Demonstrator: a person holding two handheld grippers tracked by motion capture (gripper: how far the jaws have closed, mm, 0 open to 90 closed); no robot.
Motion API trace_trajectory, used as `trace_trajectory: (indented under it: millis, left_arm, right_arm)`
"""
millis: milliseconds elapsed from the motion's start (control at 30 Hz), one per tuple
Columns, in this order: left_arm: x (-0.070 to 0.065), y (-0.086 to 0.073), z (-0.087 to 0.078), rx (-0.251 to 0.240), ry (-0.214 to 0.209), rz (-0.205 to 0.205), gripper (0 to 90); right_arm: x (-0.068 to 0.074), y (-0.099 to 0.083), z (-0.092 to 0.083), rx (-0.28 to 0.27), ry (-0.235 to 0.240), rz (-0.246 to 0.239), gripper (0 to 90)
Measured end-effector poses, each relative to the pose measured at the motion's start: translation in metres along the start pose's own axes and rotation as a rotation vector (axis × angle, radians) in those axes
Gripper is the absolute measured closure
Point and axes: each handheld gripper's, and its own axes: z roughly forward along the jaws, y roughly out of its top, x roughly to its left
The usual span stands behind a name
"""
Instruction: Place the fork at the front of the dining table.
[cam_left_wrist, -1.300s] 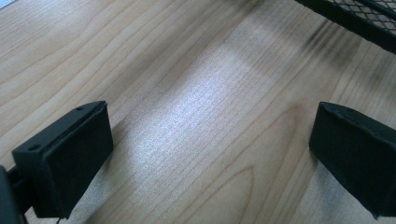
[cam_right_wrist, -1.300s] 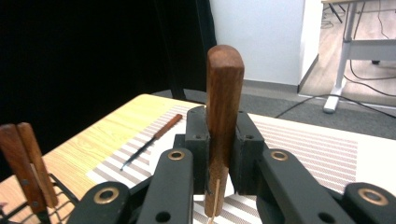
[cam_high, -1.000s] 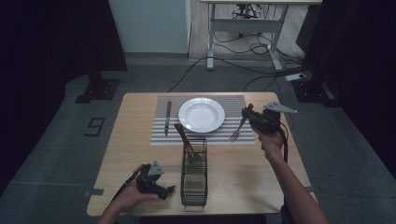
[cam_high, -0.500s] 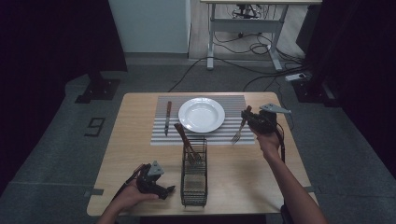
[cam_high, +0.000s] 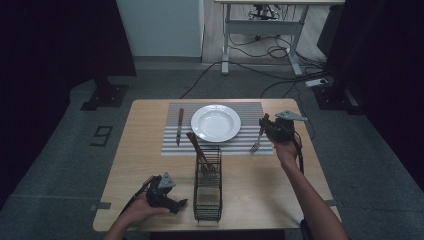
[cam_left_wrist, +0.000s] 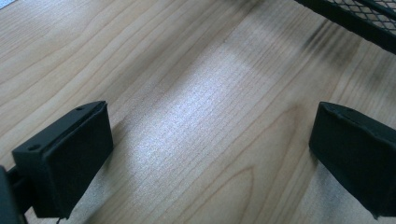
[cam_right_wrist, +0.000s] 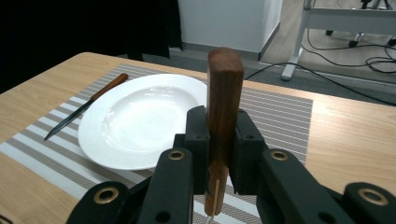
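Nearest the person, the left tool rests low on the bench just left of the wire caddy, its jaws spread wide over bare wood and holding nothing. The caddy carries one wooden-handled utensil leaning toward the plate. Farther out, to the right of the plate, the right tool pinches the fork by its wooden handle. The fork's long axis runs roughly front to back alongside the plate, tines toward the person and just over the striped mat. A knife lies on the plate's left. Setting the fork down seems to be the right hand's job.
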Motion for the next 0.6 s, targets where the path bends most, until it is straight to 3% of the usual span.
trace_trajectory:
  millis: [200,333,400,467,600]
  left_arm:
    - [0.000,0.000,0.000,0.000,0.000,0.001,0.0]
    - [0.000,0.000,0.000,0.001,-0.002,0.002,0.0]
    - [0.000,0.000,0.000,0.001,-0.002,0.002,0.0]
    - [0.000,0.000,0.000,0.001,-0.002,0.002,0.0]
    - [0.000,0.001,0.000,0.000,-0.002,0.002,0.0]
  right_arm:
    - [-0.003,-0.002,0.002,0.005,-0.014,0.001,80.0]
    - [0.001,-0.006,0.007,-0.003,-0.023,-0.022,79.6]
    - [0.005,-0.009,0.011,0.018,-0.016,-0.028,78.7]
    - [0.008,-0.013,0.012,-0.006,-0.021,-0.043,79.0]
    - [0.012,-0.013,0.013,-0.004,-0.019,-0.063,79.0]
